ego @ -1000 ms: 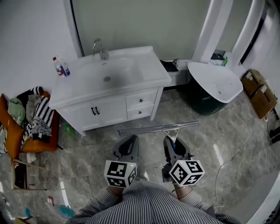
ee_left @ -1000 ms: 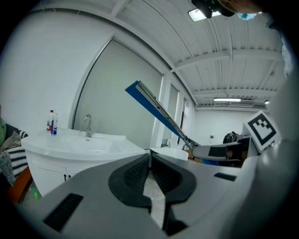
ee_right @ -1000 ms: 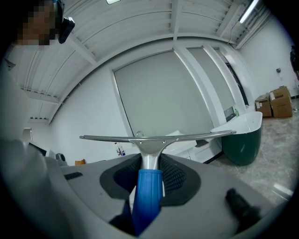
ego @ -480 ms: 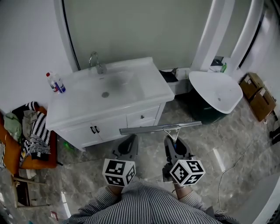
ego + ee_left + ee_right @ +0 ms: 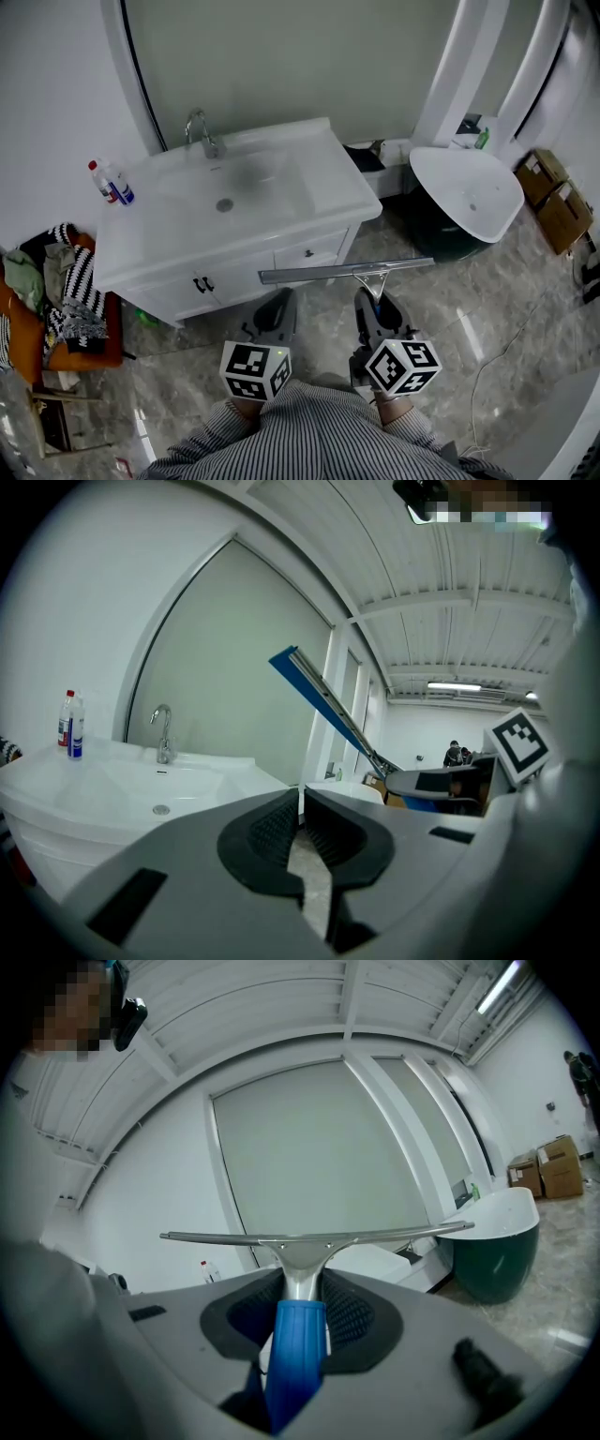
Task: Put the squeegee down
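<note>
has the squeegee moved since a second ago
Yes. The squeegee, held in the right gripper, has come toward the sink cabinet: its blade lay over floor before and now overlaps the cabinet's front.

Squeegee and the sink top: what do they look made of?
Squeegee: the handle looks like matte blue plastic or rubber, evenly coloured with soft highlights. The long blade channel looks like bare metal, silvery and shiny. Sink top: glossy white, likely ceramic or a moulded stone-like material, judging by its smooth sheen.
</note>
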Demonstrator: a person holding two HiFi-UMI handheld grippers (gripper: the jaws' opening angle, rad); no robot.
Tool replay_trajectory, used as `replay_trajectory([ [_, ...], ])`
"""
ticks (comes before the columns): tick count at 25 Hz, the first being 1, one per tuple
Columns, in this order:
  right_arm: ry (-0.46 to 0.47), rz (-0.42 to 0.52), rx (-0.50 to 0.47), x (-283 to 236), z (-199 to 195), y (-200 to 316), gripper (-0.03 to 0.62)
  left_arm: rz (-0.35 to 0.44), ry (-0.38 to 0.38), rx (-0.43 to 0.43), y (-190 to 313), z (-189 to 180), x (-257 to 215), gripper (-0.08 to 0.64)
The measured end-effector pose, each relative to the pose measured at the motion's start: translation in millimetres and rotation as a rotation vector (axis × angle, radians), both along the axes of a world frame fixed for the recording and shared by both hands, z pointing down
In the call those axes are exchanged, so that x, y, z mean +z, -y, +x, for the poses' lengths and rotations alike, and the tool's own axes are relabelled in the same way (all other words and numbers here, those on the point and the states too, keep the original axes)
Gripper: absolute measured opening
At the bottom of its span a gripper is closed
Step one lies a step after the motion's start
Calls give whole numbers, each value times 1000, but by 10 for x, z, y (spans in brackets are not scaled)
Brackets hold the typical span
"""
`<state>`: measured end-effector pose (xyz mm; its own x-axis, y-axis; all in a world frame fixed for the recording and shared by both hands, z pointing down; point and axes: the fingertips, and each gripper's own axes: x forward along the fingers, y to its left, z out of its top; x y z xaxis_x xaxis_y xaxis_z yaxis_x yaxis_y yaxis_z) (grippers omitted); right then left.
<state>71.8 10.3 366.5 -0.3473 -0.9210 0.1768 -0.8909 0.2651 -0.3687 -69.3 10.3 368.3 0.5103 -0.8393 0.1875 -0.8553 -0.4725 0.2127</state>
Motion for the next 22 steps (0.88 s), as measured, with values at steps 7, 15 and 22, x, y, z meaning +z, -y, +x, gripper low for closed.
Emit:
replay_trajectory([
  [7, -11, -32, -14, 111, -39, 160, 120, -34, -3, 16, 169, 46, 115, 28],
  [15, -14, -39, -22, 185, 14, 644, 120, -35, 9, 16, 617, 111, 170, 28],
  [22, -6, -43, -43, 216, 79, 1272, 120, -41, 14, 1, 1209, 190, 211, 28],
])
